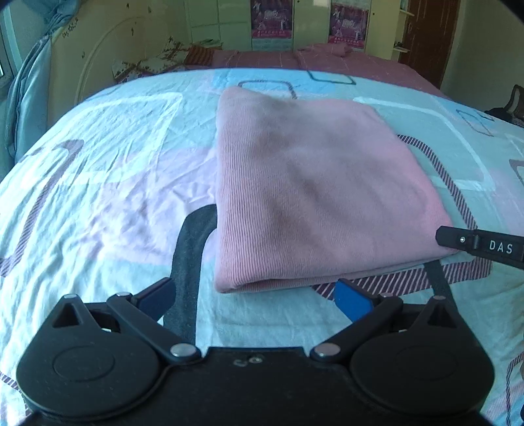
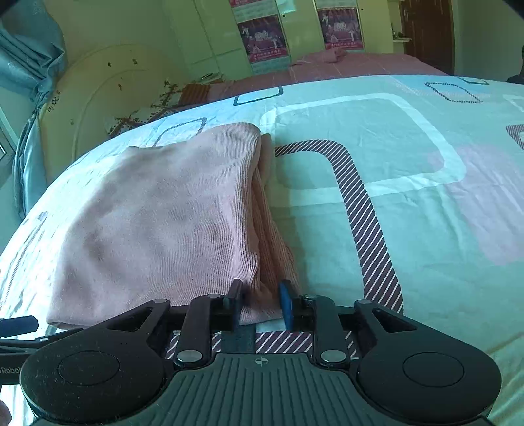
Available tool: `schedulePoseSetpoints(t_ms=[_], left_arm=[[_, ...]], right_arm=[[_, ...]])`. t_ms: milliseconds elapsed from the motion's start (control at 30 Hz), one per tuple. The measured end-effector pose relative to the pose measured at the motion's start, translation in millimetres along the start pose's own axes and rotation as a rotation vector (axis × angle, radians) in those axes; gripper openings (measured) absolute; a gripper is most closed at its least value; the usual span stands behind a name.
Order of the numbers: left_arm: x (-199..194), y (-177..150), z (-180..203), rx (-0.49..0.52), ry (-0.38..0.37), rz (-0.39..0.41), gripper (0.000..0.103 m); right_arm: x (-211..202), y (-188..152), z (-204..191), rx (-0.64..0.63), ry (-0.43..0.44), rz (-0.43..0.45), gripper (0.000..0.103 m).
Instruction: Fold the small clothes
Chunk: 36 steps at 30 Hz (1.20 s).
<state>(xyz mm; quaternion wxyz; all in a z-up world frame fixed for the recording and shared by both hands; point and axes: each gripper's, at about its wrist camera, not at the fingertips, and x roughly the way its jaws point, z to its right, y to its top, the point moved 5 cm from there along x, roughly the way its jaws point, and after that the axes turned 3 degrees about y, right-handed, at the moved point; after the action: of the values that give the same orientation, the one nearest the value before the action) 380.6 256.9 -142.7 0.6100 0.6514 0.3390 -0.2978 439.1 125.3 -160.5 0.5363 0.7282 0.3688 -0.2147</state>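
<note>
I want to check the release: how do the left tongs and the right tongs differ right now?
The left tongs stand wide open, nothing pressed between them; the right tongs stand narrow with the corner of the folded pink garment between the fingers. The left straddle the garment's left near corner, the right its right near corner. Both angle down over the bedsheet.

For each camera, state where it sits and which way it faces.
Left wrist: on the left gripper, looking down past wide-open fingers at the folded pink garment; the right gripper enters at right.
Right wrist: on the right gripper, facing the garment's near corner between its fingers.
Shared: garment, patterned bedsheet, posters.
</note>
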Motion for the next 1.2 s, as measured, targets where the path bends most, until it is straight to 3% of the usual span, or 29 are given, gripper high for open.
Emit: schedulePoseSetpoints(t_ms=[67, 267, 367, 533, 667, 967, 1200], left_arm=[[-22, -1, 0, -0.022, 0.006, 0.056, 0.102], [-94, -12, 5, -0.102, 0.039, 0.136, 0.099], [-132, -26, 12, -0.099, 0.109, 0.198, 0.097], [-185, -54, 30, -0.089, 0.134, 0.208, 0.097], [-228, -77, 44, -0.073, 0.15, 0.244, 0.098], [-293, -108, 51, -0.115, 0.144, 0.302, 0.102], [-316, -118, 53, -0.136, 0.155, 0.336, 0.102]], right_arm=[[-16, -1, -7, -0.032, 0.012, 0.027, 0.04], [-85, -16, -24, -0.143, 0.071, 0.099, 0.048], [-124, -29, -27, -0.181, 0.099, 0.134, 0.057], [-192, -61, -28, -0.209, 0.132, 0.171, 0.06], [-249, -84, -29, -0.227, 0.106, 0.222, 0.082], [-328, -111, -34, -0.279, 0.03, 0.346, 0.091], [-354, -122, -35, -0.275, 0.062, 0.379, 0.091]])
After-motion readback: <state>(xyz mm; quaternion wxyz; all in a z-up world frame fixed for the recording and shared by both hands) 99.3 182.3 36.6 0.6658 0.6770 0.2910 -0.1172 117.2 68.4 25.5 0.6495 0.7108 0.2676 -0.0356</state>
